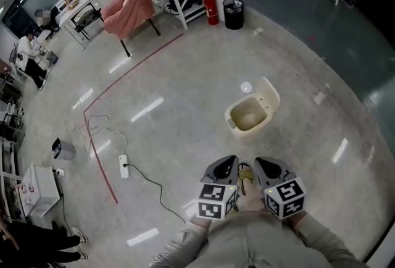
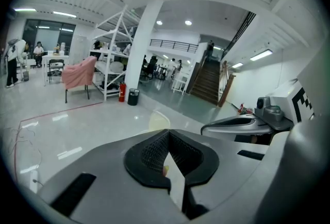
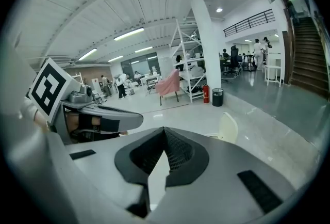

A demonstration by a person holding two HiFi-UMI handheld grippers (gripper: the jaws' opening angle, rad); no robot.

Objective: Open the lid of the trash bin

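The bin [image 1: 249, 117] stands mid-frame with its lid [image 1: 269, 95] up. At bottom centre, the left gripper [image 1: 227, 165] and right gripper [image 1: 266, 166] have their jaws together, empty.

Too small to tell in the head view: whatever lies inside the trash bin [image 1: 252, 131] and inside the black wastebasket [image 1: 233, 14]. Cut off by that view's lower edge: both sleeves [image 1: 247, 247] and a bystander's dark legs [image 1: 34, 242]. In the left gripper view, bin body hidden behind the left gripper [image 2: 167, 134], only the raised lid [image 2: 158, 120] peeping over. Likewise behind the right gripper [image 3: 164, 132] in its own view.
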